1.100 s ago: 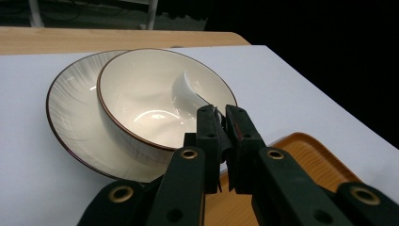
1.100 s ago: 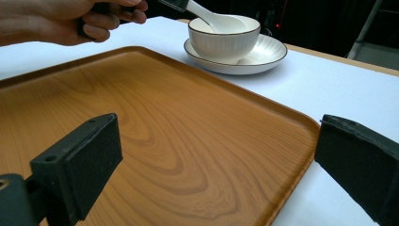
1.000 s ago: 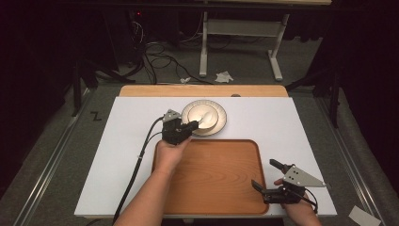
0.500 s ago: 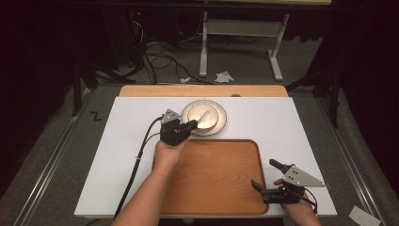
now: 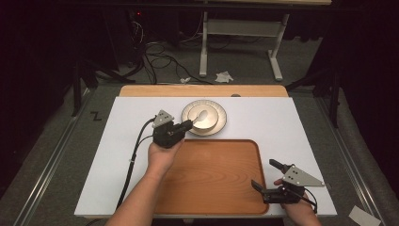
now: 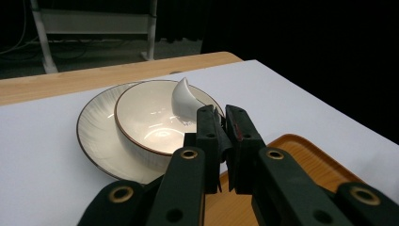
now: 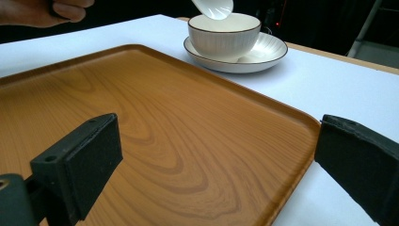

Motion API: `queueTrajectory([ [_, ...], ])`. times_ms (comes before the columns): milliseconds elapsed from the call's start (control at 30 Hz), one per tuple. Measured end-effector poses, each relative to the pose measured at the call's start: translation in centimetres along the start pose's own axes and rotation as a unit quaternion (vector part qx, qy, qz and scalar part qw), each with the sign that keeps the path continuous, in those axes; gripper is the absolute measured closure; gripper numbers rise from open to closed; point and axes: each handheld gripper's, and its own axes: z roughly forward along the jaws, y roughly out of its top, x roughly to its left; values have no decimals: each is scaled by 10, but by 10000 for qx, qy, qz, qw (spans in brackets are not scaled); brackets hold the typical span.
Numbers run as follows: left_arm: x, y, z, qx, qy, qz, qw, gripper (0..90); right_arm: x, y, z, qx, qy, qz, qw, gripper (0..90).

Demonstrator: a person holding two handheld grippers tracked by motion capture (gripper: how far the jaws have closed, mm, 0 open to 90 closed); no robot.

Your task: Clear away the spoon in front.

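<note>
A white ceramic spoon (image 6: 184, 98) hangs just above a cream bowl (image 6: 146, 123), which stands on a ribbed plate (image 6: 94, 134). My left gripper (image 6: 221, 123) is shut on the spoon's handle. In the high view the left gripper (image 5: 184, 125) reaches from the tray's far left corner toward the bowl (image 5: 200, 121). My right gripper (image 5: 263, 173) rests open at the tray's near right corner. From its own view the right gripper (image 7: 216, 160) has its jaws wide apart over the wooden tray (image 7: 164, 132), with nothing between them; the spoon (image 7: 214, 7) and the bowl (image 7: 225, 35) lie beyond.
The wooden tray (image 5: 211, 188) lies bare on the white table top (image 5: 291, 122), just in front of the plate (image 5: 222, 118). A wooden strip (image 5: 150, 90) runs along the table's far edge. Cables and a metal stand are on the floor behind.
</note>
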Motion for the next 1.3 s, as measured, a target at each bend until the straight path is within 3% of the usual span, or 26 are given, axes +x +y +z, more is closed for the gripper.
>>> queueTrajectory([
  [433, -2, 3, -24, -194, 3, 188, 9996, 856, 0, 0, 0, 1, -4, -21, 10000, 24],
  [833, -1, -2, -60, -385, -18, 351, 9986, 857, 0, 0, 1, 20, -15, 3, 10000, 25],
  [1300, -1, -27, -101, -463, -101, 365, 9982, 857, 0, 0, 1, 17, -12, -41, 10000, 25],
])
